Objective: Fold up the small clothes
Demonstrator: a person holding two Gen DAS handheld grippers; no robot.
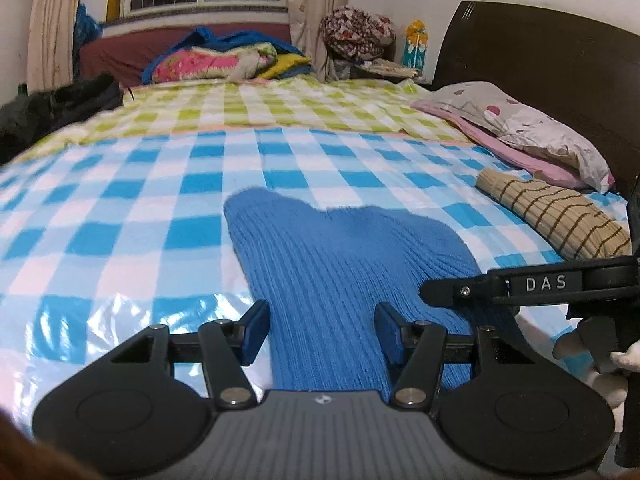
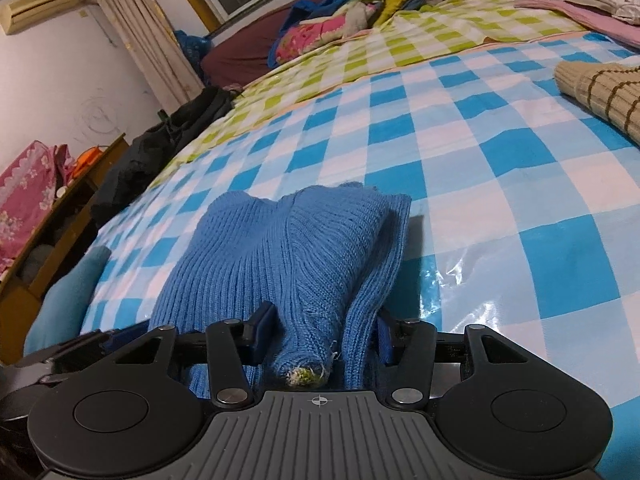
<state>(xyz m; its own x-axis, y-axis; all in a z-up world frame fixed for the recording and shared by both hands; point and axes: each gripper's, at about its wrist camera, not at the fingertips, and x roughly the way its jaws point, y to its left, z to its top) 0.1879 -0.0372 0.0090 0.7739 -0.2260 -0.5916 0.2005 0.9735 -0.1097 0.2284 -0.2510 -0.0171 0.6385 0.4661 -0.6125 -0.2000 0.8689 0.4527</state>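
Note:
A blue ribbed knit sweater [image 1: 340,248] lies folded on the blue-checked bed cover [image 1: 120,208]. My left gripper [image 1: 322,332] hangs over its near left part. Its jaws stand apart, with flat knit showing between the pads and the left pad at the sweater's edge. In the right wrist view the sweater [image 2: 280,248] is bunched. A rolled sleeve with a pale frayed cuff [image 2: 306,376] and a standing fold fill the gap of my right gripper [image 2: 322,334], whose pads press on the knit. The sweater's right edge sits raised, with a shadow under it. The right gripper [image 1: 500,284] also shows at the right.
A beige knit with brown stripes [image 1: 556,216] lies at the right, below a pillow [image 1: 520,124] and a dark headboard [image 1: 540,60]. Piled bedding [image 1: 224,60] and a green-checked cover [image 1: 280,108] lie beyond. Dark clothes [image 2: 168,136] hang at the bed's left edge beside a wooden shelf [image 2: 60,232].

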